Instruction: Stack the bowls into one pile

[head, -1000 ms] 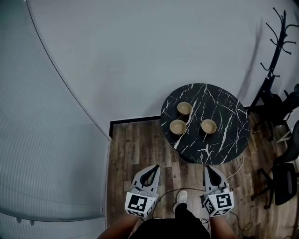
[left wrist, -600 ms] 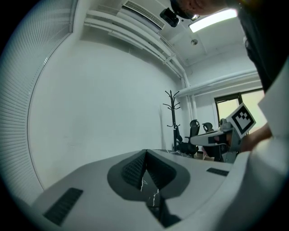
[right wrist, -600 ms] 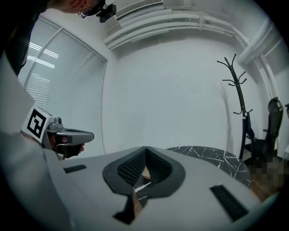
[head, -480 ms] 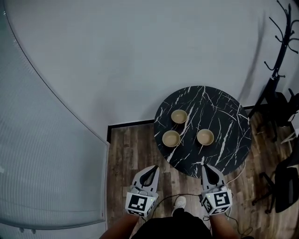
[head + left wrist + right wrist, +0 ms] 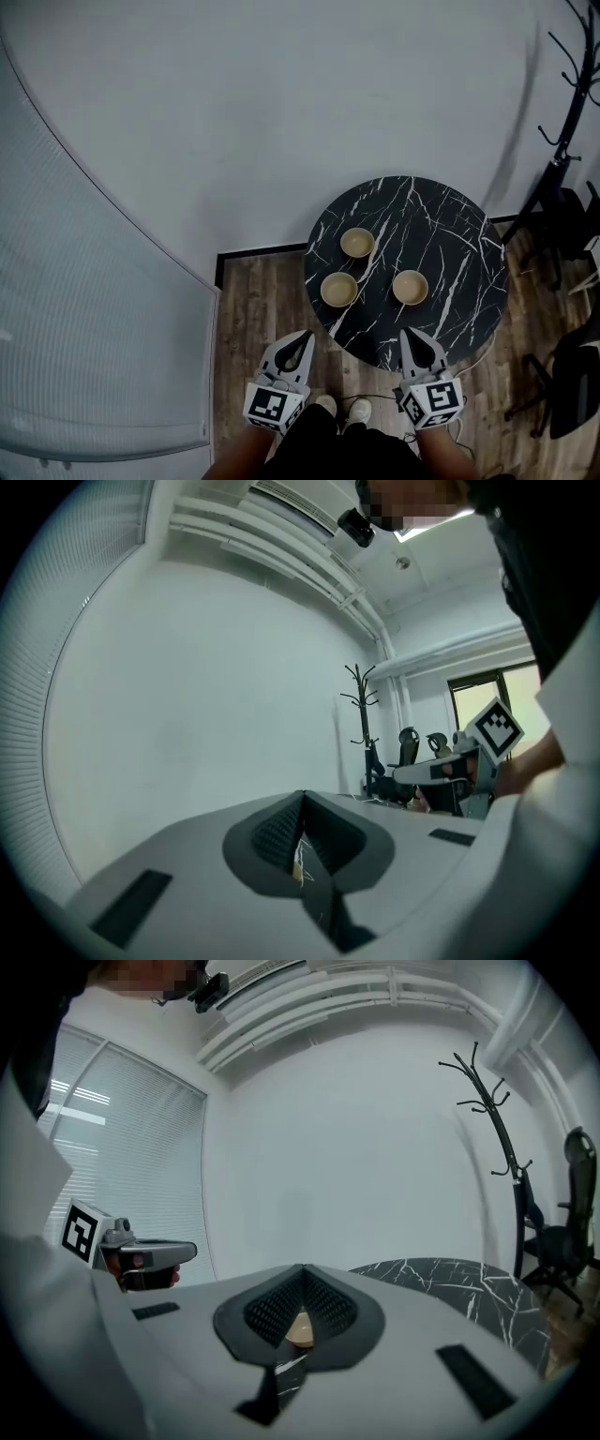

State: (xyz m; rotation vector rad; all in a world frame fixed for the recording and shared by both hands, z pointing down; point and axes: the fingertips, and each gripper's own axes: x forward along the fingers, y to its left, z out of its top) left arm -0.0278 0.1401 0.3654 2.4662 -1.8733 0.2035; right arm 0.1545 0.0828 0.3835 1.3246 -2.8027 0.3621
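Head view: the far bowl point(image 5: 357, 242), left bowl point(image 5: 338, 289) and right bowl point(image 5: 410, 287) are being left separate on the bench point(image 5: 450, 225). The left gripper point(image 5: 307, 334) and right gripper point(image 5: 407, 332) are being held closed and empty by its near edge, likely staged for the first pickup.

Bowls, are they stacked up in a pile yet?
Not yet. Done: nothing. The back bowl, left bowl and right bowl sit apart on the table. In hand: nothing; the left claw and right claw are shut and empty, near the table's edge. Left: stacking all three into one pile.
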